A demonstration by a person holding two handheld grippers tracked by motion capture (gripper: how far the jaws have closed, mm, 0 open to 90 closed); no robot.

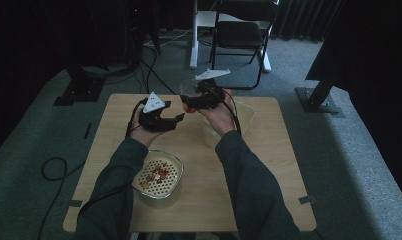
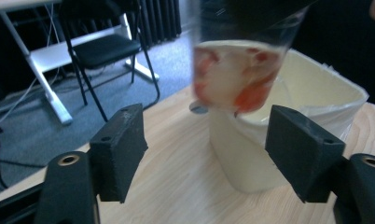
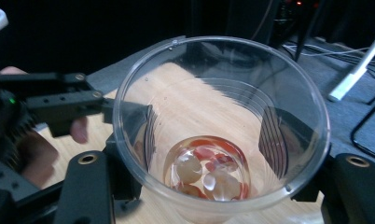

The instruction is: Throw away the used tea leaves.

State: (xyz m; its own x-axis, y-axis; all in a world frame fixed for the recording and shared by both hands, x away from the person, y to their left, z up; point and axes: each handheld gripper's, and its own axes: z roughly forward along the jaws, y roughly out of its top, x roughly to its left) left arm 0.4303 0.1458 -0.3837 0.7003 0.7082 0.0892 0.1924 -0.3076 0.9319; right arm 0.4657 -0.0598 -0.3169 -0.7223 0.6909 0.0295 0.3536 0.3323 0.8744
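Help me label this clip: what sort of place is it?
Probably a recording room or lab, not a kitchen: a small wooden table on grey carpet, dark curtains behind, a folding chair, and cables across the floor.

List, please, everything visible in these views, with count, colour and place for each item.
Clear plastic cup: one, transparent, red and pale pieces at its bottom, held between the right gripper's jaws above the table.
Cream container: one, off-white, open-topped, on the table's far right part, below the cup.
Bowl with perforated insert: one, clear with a pale dotted insert holding red and tan bits, near edge of the table.
Table: one, light wood.
Folding chair: one, black, on the grey carpet behind the table.
Cables: several, black, on the floor at left.
Left gripper: one, black, jaws open with nothing between them.
Right gripper: one, black, closed on the cup.
Sleeves: two, dark grey.
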